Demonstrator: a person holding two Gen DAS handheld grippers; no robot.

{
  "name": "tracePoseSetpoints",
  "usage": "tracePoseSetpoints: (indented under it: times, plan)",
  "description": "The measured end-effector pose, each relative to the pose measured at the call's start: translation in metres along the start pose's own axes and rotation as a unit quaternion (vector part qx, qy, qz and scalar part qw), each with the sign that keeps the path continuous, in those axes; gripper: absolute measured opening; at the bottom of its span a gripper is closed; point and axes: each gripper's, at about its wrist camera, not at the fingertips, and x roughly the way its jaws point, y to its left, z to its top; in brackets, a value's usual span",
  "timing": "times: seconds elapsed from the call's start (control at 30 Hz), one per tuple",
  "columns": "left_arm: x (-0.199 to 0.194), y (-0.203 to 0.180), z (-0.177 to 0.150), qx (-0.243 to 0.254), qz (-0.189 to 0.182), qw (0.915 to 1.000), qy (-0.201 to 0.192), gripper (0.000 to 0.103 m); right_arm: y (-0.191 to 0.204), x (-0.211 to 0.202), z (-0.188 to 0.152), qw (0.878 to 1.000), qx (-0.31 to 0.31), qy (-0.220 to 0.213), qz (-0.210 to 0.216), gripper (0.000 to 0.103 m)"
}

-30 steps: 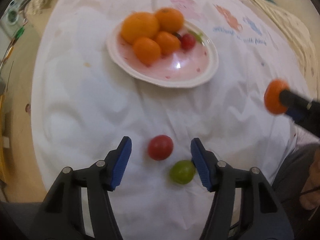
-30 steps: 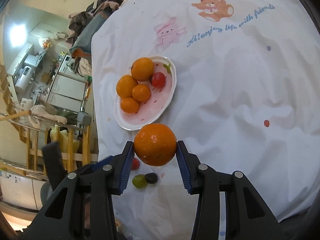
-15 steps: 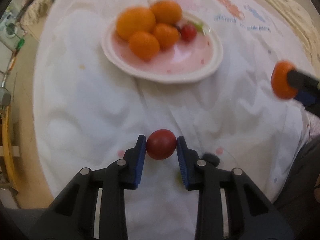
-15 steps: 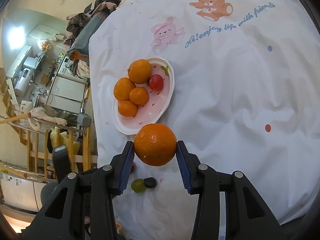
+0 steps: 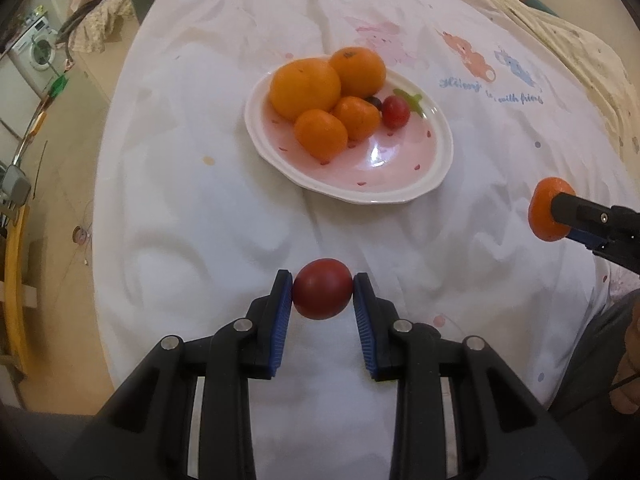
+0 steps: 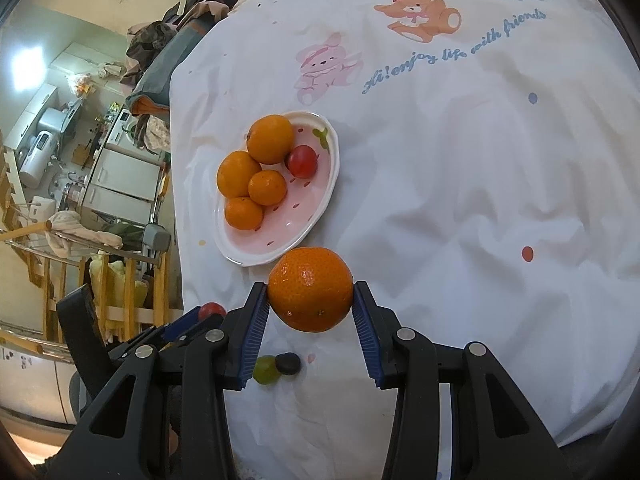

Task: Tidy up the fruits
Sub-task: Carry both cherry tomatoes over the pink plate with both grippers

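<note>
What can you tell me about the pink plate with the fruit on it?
The plate is an oval, glossy dish, ceramic by its look, with a white rim and a pink inside dotted red. It sits flat on the white cloth. Four oranges, a small red fruit and a dark one fill its far end; the near end is bare. No gripper touches it.

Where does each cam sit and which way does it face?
Left wrist: on the left hand-held gripper, angled down at the red tomato it clamps; plate beyond; a hand at right edge.
Right wrist: on the right hand-held gripper, angled down past its clamped orange.
Shared: plate, both held fruits, each other's gripper.
</note>
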Motion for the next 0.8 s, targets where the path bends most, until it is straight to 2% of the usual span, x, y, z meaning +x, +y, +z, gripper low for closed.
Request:
tracePoseSetpoints:
  times: [0.1, 0.3, 0.4, 0.57, 0.8]
  plan:
    - [-0.009, 0.007, 0.000, -0.013, 0.004, 0.9998, -0.014, 0.027, 0.003, -0.005, -0.001, 1.000, -0.006, -0.008, 0.003, 0.045]
    - [-0.044, 0.016, 0.014, -0.041, 0.013, 0.9955, -0.084, 0.027, 0.016, -0.025, 0.000, 0.998, -0.032, -0.050, 0.031, 0.045]
    - [-0.057, 0.018, 0.026, -0.046, 0.014, 0.9935, -0.104, 0.027, 0.021, -0.035, 0.004, 0.996, -0.041, -0.071, 0.044, 0.045]
    - [-0.063, 0.020, 0.043, -0.045, 0.014, 0.9931, -0.107, 0.027, 0.026, -0.040, 0.017, 0.993, -0.057, -0.086, 0.048, 0.045]
    - [-0.056, 0.017, 0.067, -0.039, 0.014, 0.9941, -0.101, 0.027, 0.026, -0.036, 0.039, 0.993, -0.071, -0.092, 0.018, 0.045]
